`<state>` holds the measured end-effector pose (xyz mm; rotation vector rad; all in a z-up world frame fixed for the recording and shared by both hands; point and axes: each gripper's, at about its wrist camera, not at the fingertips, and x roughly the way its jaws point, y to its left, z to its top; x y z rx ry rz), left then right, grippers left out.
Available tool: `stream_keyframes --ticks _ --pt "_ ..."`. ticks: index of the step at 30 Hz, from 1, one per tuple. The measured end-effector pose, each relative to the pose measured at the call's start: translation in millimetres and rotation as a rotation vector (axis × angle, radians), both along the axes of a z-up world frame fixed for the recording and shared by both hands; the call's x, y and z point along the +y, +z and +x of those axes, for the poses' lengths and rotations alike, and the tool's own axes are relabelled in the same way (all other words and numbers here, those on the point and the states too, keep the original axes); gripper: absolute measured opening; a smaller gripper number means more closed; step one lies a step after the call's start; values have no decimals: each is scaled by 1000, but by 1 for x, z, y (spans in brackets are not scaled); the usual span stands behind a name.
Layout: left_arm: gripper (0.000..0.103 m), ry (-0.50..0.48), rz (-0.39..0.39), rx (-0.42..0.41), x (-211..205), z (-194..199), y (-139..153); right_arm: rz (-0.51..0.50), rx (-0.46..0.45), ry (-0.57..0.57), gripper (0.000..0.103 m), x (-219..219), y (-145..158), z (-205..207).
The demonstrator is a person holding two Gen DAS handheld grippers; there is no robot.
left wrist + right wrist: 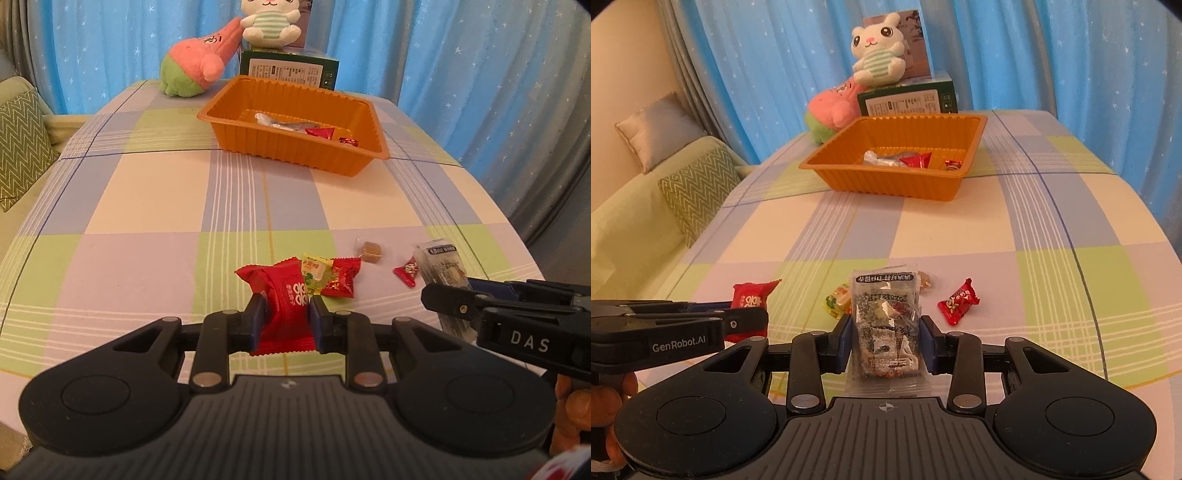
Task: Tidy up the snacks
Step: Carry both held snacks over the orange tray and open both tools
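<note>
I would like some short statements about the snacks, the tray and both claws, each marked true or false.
1. The left claw grips a red snack packet. True.
2. The right claw is empty. False: it grips a clear snack packet.
3. The orange tray is empty. False: a few wrapped snacks lie inside.
4. A caramel-coloured candy lies on the checked tablecloth. True.
5. The white plush toy sits inside the tray. False: it sits on a green box behind it.

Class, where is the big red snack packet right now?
In the left wrist view, the big red snack packet sits clamped in the left tongs, just before the yellow candy.
</note>
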<state>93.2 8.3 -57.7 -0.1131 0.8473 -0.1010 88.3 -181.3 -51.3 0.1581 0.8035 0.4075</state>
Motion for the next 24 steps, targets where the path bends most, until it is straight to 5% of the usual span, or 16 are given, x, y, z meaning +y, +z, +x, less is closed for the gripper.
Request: stream_keyframes --ticks 24 --pt "23 -44 -25 -55 -10 -22 34 -12 -34 -30 38 -3 29 -17"
